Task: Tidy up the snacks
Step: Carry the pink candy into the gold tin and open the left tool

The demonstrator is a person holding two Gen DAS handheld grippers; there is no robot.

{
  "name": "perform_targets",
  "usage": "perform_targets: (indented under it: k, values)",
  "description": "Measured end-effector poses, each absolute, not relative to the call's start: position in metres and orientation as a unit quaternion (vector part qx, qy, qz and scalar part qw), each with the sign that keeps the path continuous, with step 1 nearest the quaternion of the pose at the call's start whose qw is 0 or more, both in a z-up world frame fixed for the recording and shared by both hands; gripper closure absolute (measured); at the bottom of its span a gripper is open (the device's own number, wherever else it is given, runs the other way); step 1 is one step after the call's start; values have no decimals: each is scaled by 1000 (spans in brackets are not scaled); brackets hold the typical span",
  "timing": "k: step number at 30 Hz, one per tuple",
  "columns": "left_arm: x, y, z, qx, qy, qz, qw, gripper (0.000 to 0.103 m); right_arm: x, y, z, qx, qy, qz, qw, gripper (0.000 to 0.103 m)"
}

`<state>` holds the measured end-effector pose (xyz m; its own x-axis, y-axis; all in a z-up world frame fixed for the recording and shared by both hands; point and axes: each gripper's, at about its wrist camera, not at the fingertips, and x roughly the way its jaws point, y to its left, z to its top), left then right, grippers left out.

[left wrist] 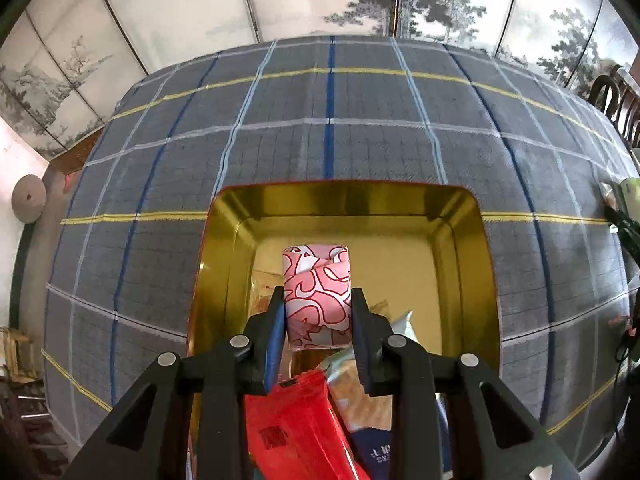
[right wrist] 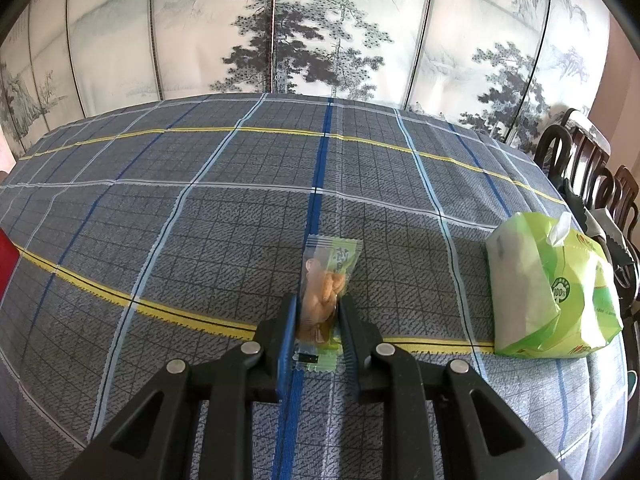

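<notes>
In the left wrist view my left gripper is shut on a pink and white patterned snack packet and holds it over a gold tin tray. A red wrapper, a silver packet and a dark blue packet lie in the near part of the tray. In the right wrist view my right gripper is shut on a clear and green packet of orange snacks that lies on the plaid tablecloth.
A green and white tissue pack stands at the right of the table. Dark wooden chairs line the right edge. A red edge shows at far left. A painted folding screen stands behind the table.
</notes>
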<state>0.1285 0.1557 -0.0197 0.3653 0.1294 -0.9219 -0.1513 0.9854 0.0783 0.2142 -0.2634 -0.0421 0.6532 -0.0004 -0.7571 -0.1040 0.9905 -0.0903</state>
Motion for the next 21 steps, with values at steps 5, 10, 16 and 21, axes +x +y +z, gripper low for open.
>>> perform_targets:
  k: [5,10,16,21]
  values:
    - [129,158,-30,-4,565,88,820,76,214,-263,-41,-68,415,26,907,81]
    - [130,159,-35,-2,569,85,818,76,214,-262,-41,-70,415,25,907,81]
    - [130,159,-35,2,563,86,822,74,213,-263,-40,-73,414,24,907,81]
    - [131,156,-29,13,554,88,828,73,212,-263,-39,-82,413,20,907,81]
